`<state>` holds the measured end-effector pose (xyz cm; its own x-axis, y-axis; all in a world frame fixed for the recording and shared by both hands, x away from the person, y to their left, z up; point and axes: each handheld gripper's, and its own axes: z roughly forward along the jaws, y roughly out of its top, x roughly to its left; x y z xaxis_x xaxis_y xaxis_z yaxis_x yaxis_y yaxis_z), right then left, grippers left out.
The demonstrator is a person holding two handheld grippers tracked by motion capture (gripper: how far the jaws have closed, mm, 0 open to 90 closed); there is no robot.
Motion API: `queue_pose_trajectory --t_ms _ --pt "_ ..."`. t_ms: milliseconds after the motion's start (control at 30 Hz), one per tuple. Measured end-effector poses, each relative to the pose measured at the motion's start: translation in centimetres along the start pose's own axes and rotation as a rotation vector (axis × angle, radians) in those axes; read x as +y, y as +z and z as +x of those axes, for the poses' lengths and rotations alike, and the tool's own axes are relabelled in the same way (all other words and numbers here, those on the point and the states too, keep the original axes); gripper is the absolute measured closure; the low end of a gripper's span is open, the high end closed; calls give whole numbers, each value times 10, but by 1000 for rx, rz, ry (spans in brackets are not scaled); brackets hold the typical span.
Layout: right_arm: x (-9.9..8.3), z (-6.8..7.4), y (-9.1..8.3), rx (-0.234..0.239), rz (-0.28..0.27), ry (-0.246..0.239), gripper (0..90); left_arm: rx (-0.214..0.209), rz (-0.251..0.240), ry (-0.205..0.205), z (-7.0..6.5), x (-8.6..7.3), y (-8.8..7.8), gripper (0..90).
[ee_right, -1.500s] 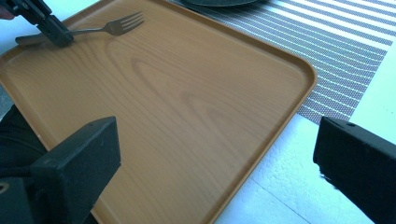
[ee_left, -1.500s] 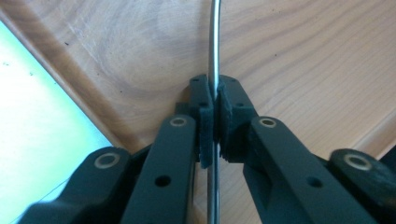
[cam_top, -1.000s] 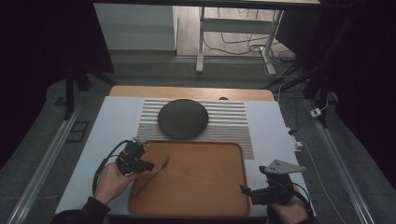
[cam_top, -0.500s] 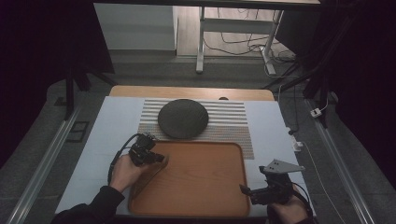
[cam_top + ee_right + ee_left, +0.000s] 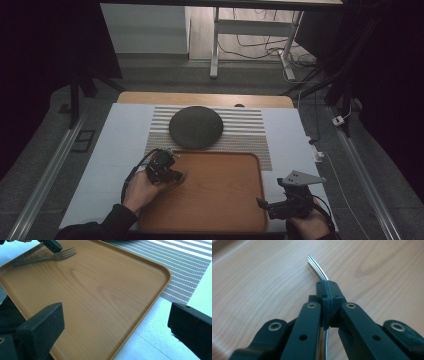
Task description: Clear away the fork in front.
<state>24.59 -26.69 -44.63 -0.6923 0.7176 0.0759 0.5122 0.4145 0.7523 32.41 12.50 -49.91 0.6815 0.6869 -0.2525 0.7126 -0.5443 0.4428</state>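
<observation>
My left gripper (image 5: 169, 174) is shut on a metal fork (image 5: 318, 267), clamped at its neck with the tines sticking out past the jaw tips. In the right gripper view the fork (image 5: 59, 256) lies low and nearly flat over the far left corner of the wooden tray (image 5: 100, 295), with its handle pointing toward the tray's edge. I cannot tell whether it touches the wood. My right gripper (image 5: 263, 204) is open at the front right corner of the tray (image 5: 220, 200), with nothing between its jaws.
A dark round plate (image 5: 195, 126) sits on a striped placemat (image 5: 245, 131) just behind the tray. Pale blue table cover lies on both sides. Cables trail from each gripper. The placemat (image 5: 185, 262) runs past the tray's far rim.
My left hand has carried the fork to the right, from the tray's left rim to over its left corner, and a little lower. The right gripper has stayed put.
</observation>
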Motion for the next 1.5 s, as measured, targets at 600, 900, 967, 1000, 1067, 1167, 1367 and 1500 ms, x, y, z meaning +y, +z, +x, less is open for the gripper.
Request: queue_pose_trajectory --t_ms 600,900,967,1000,1067,1167,1367,1500 --pt "0 -1 0 9 1 1 11 -85 29 39 -23 -2 8 884" --pt "0 -1 0 16 -1 6 11 -154 55 91 -37 -1 25 884" --pt "0 -1 0 14 1 7 11 -138 61 111 -39 -1 29 884" --pt "0 -1 0 15 -1 7 11 -137 55 105 -38 -1 29 884" --pt "0 -1 0 16 0 9 11 -98 51 101 -36 1 28 884" --pt "0 -2 0 19 -1 11 11 -61 41 74 -26 1 25 884" --pt "0 -2 0 19 1 12 11 2 26 5 1 0 16 884" --pt "0 -2 0 15 7 11 11 23 20 -46 18 -4 9 884"
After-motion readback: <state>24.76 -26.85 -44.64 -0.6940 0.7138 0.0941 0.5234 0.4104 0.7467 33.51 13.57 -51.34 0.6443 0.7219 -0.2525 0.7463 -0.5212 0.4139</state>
